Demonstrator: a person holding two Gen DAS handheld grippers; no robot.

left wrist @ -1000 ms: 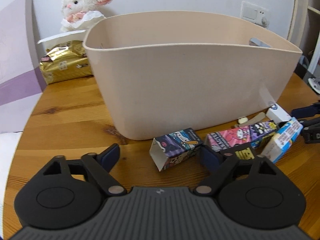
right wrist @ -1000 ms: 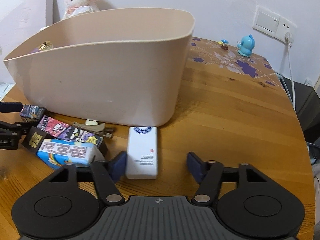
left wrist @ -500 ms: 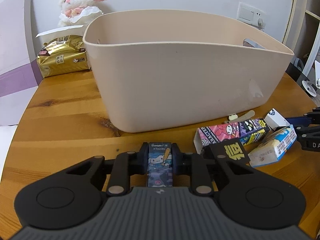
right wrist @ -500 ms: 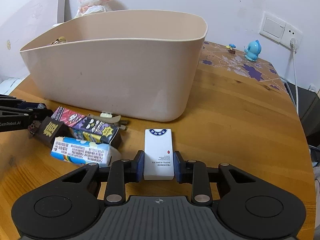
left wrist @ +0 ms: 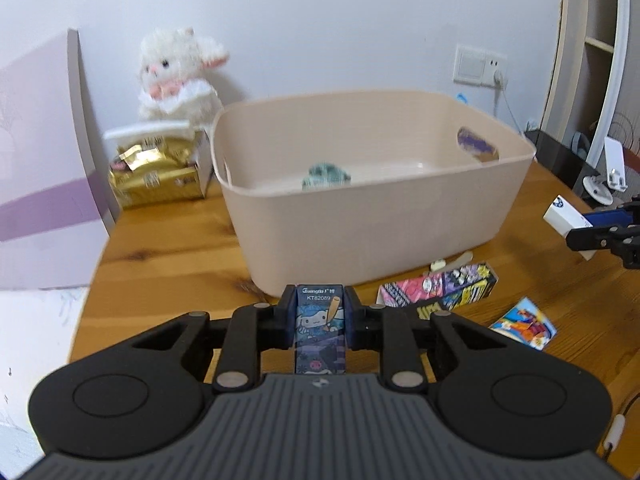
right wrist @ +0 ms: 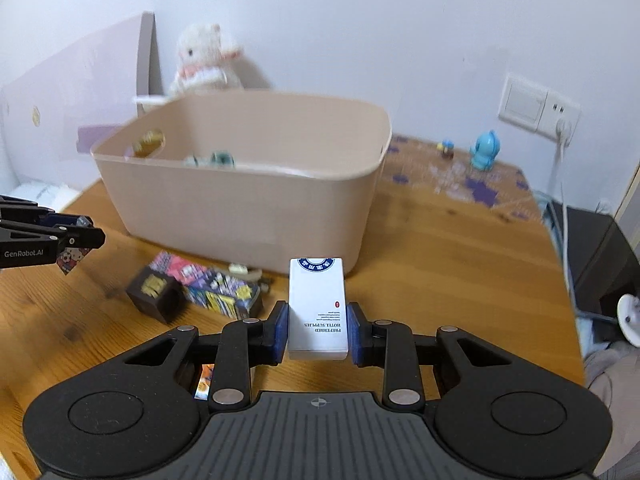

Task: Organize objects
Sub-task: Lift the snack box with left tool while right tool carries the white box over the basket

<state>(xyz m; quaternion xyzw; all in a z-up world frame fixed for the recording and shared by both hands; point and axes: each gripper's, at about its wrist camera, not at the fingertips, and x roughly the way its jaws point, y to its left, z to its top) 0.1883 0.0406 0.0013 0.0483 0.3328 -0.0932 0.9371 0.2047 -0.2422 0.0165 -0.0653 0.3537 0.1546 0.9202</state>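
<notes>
Now, left gripper (left wrist: 318,322): your jaws are clamped on the cartoon box (left wrist: 319,326), gripped across its narrow sides, its long axis pointing forward along the fingers and lifted off the worktop (left wrist: 168,256).
Right gripper (right wrist: 317,330): your jaws are pressed on the white box (right wrist: 317,308), held the same way, long axis running straight ahead toward the bin (right wrist: 248,200).
Bin: it sits dead ahead of both grippers and a little lower, open top showing; a small teal thing lies inside, too blurred to name.
Key relation: from each gripper the near rim lies forward of the held box, so I judge each box must travel forward over that rim before you let go.
Nearer hand: the left looks slightly closer to the near wall, though that is hard to be sure of.
Left on the worktop: a long printed carton (left wrist: 438,294), a dark cube (right wrist: 154,294) and a blue packet (left wrist: 524,328) lie just in front of the bin.
Risk: a low carry could clip the rim.
</notes>
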